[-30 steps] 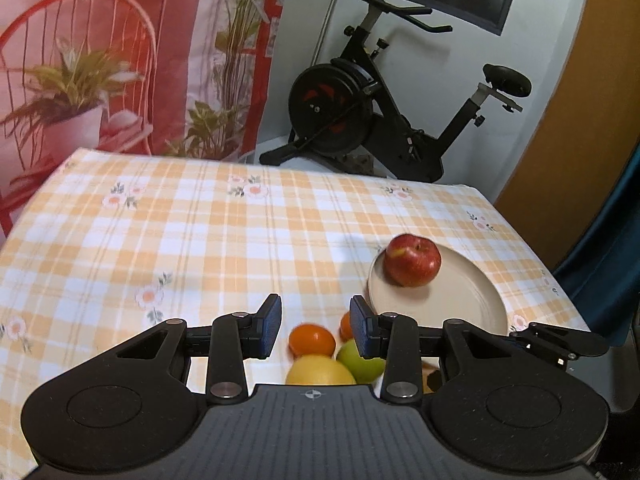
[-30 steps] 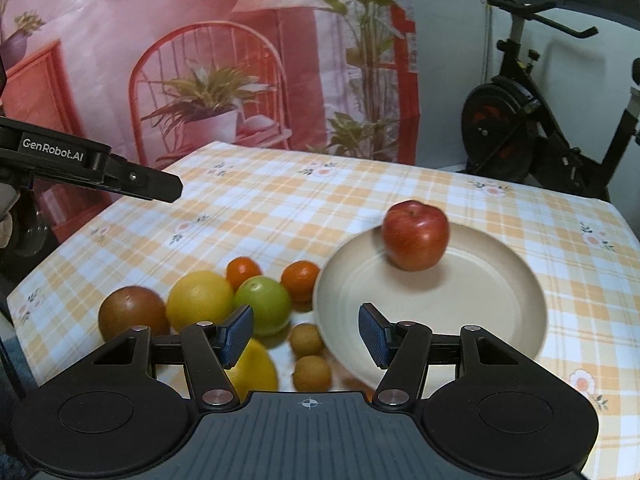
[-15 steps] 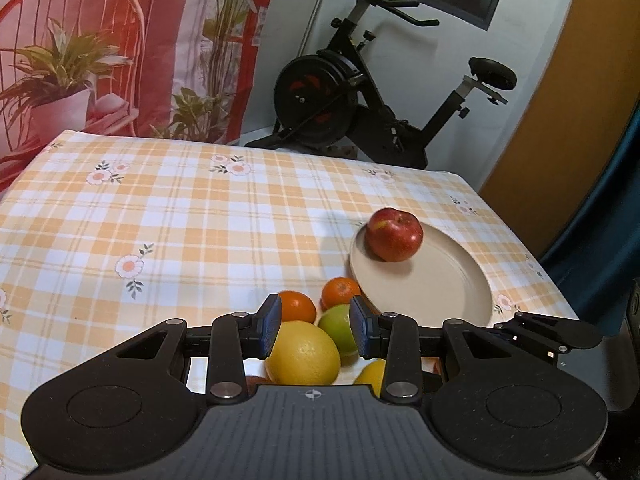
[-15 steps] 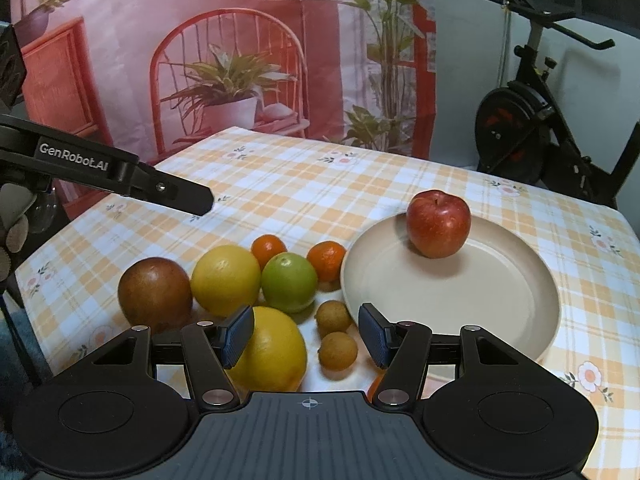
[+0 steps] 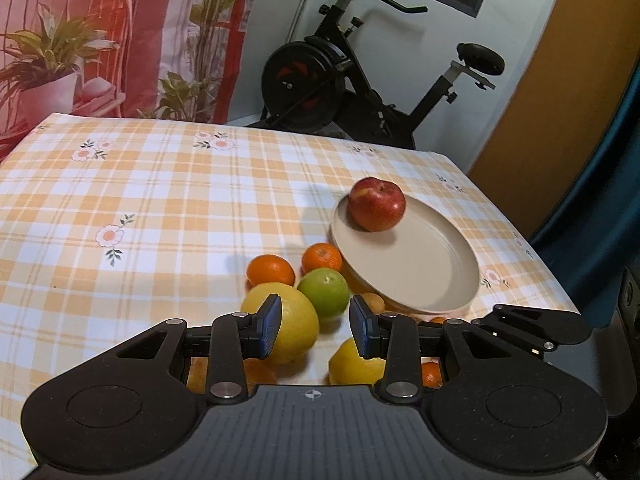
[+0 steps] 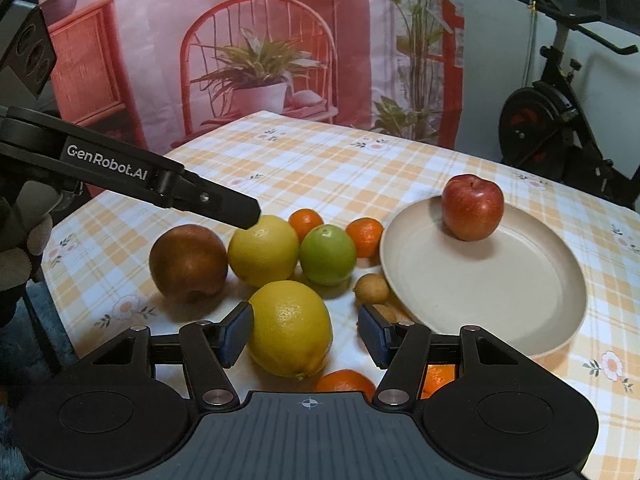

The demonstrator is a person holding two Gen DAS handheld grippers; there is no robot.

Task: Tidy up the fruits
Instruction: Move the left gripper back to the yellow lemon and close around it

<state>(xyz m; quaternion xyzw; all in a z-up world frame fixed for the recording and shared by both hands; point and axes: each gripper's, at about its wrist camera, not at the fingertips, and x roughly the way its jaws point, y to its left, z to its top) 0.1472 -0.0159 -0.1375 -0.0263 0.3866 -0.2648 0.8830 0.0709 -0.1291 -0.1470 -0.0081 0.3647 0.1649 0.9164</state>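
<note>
Claws (image 5: 315, 330) (image 6: 305, 334) both agape, empty, drawn back; more fruit visible than before.

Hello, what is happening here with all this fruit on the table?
A person holds a gripper in each hand and is sorting fruit. One red apple already sits on the beige plate; the other fruits lie in a cluster beside it on the checked tablecloth. Both grippers are open and hold nothing. The right gripper is low over the nearest lemon, and the left gripper hovers by the other yellow citrus.
</note>
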